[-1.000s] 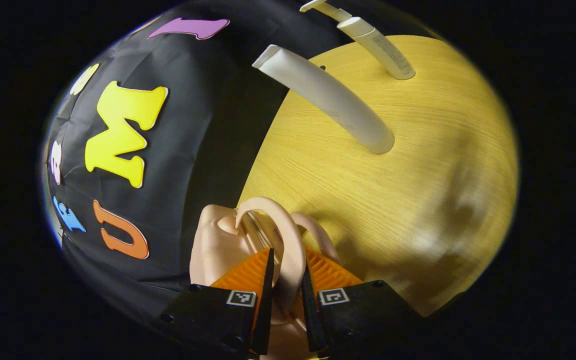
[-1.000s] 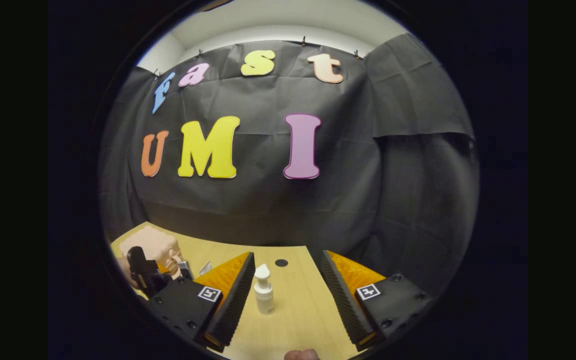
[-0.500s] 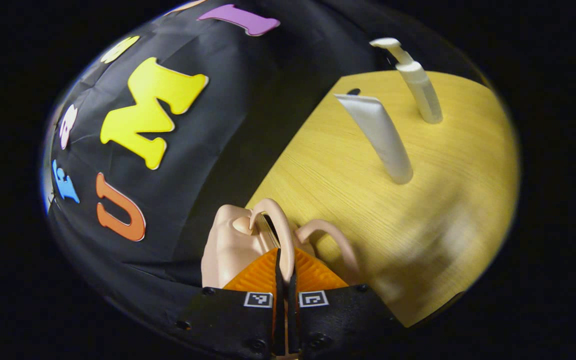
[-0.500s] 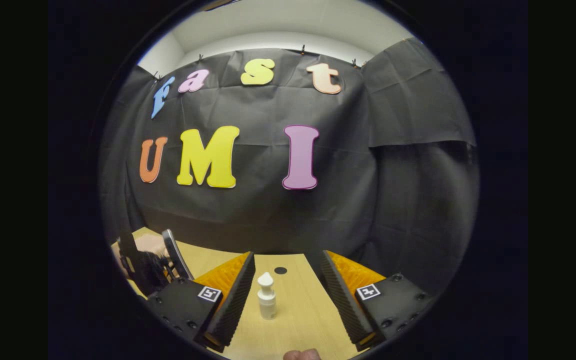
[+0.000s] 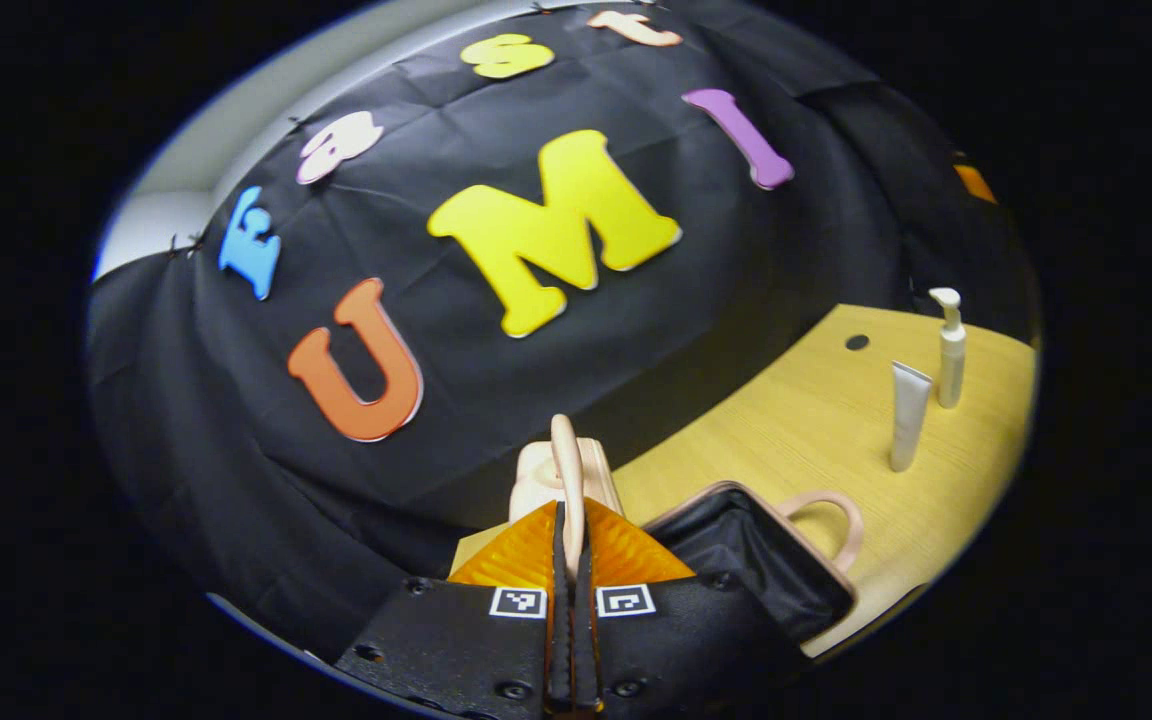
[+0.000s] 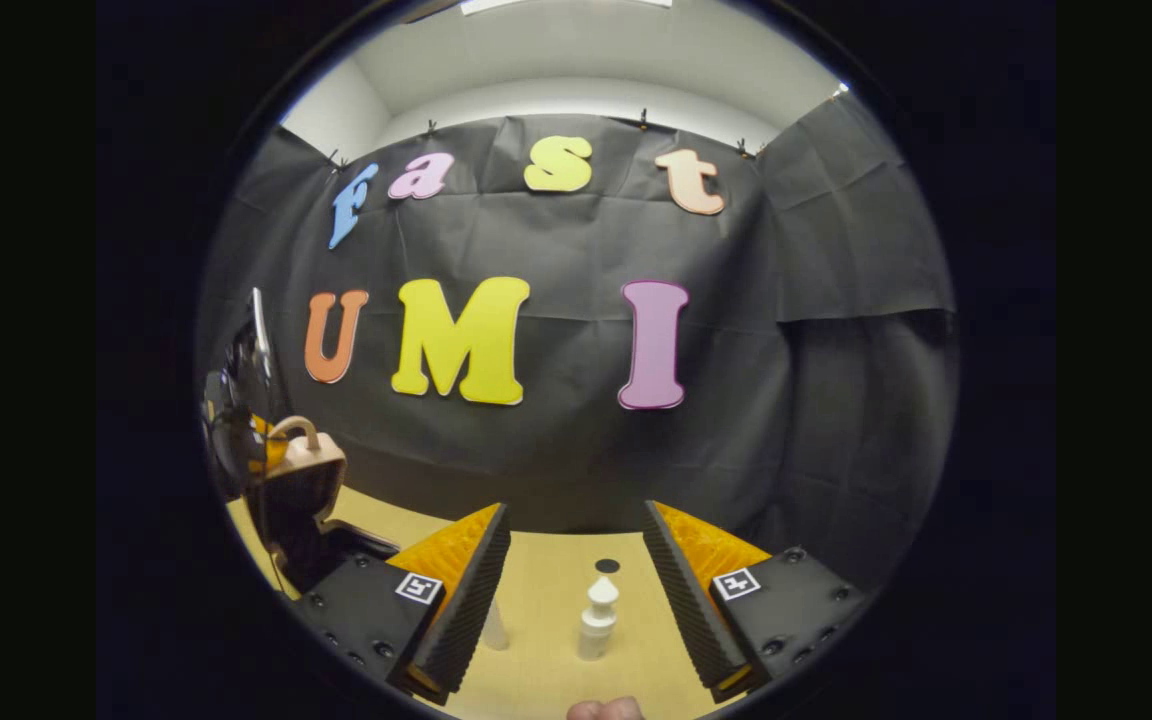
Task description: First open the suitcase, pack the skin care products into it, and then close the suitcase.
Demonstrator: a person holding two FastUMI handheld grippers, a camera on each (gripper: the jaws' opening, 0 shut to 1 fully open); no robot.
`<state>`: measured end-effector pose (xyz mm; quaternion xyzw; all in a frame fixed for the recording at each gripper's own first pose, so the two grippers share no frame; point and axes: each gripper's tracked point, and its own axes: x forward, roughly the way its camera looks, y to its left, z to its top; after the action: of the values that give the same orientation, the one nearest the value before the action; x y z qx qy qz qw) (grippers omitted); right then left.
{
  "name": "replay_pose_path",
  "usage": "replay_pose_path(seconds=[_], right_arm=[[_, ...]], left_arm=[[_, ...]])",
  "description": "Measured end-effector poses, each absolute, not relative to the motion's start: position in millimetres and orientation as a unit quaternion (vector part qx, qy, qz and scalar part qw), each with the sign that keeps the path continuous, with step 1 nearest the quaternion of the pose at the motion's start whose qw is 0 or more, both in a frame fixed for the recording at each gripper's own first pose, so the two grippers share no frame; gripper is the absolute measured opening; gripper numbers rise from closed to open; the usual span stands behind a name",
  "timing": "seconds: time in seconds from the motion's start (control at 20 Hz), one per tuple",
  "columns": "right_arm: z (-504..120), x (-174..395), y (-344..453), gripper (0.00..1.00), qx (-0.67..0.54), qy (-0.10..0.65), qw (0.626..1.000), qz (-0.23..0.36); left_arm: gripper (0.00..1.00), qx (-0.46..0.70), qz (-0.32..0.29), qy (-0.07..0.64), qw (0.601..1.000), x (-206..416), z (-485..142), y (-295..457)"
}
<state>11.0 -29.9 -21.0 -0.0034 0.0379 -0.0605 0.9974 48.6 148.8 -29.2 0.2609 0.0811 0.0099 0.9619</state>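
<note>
Two skin care products stand upright on the pale wooden counter (image 5: 786, 420), near its far right corner: a white squeeze tube (image 5: 908, 415) resting on its cap, and just beside it a white pump bottle (image 5: 950, 348). Both are well apart from the small pink suitcase with looped handles (image 5: 736, 545), which sits at the left edge of the counter.

I judge that the first step, opening the suitcase, is in hand and nearly done. The left claw (image 5: 568, 540) is closed tightly on the thin pink handle (image 5: 566, 470) of the raised lid, both fingers pressing on it. In the right gripper view the lid (image 6: 308, 470) stands up steeply, with the left claw behind it. The lower half lies flat, its dark lining (image 5: 751, 560) is exposed, and its own handle (image 5: 826, 515) points toward the products. As far as I can see, nothing is inside the suitcase; the deeper part of the lining is in shadow.

The right claw (image 6: 576, 580) is wide open and holds nothing. It hovers over the counter with the pump bottle (image 6: 597, 618) between its fingers but not touching them; the tube (image 6: 494, 625) is partly hidden behind its left finger.

The next move probably calls for the lid to stay open while the right claw goes down around the bottle's body, under the pump head. The bottle is narrow and can tip over easily.
</note>
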Motion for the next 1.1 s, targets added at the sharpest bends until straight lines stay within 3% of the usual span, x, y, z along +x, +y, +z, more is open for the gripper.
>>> replay_pose_path(seconds=[0.2,0.45,0.55,0.7,0.85,1.1], right_arm=[[-13.1,17.0,3.2,0.79,-0.018,0.041,0.998,-0.043],[-9.0,20.9,47.8,0.78,-0.067,0.042,0.997,-0.007],[-10.0,23.1,63.7,0.80,-0.074,0.046,0.996,0.008],[-17.3,28.6,84.6,0.80,-0.079,0.063,0.995,0.024],[-17.0,34.1,90.0,0.79,-0.086,0.066,0.994,0.024],[-30.3,39.7,88.8,0.80,-0.080,0.094,0.992,0.018]], left_arm=[[0.04,0.211,0.050,0.042,0.975,11.2,-67.5,212.6],[0.05,0.117,0.095,0.055,0.987,11.2,-135.6,287.1],[0.06,0.053,0.108,0.080,0.989,31.6,-171.3,328.9],[0.07,-0.068,0.115,0.143,0.981,63.0,-286.6,369.4],[0.06,-0.141,0.099,0.230,0.958,67.4,-395.6,356.3],[0.10,-0.235,0.093,0.270,0.929,78.8,-444.2,351.5]])
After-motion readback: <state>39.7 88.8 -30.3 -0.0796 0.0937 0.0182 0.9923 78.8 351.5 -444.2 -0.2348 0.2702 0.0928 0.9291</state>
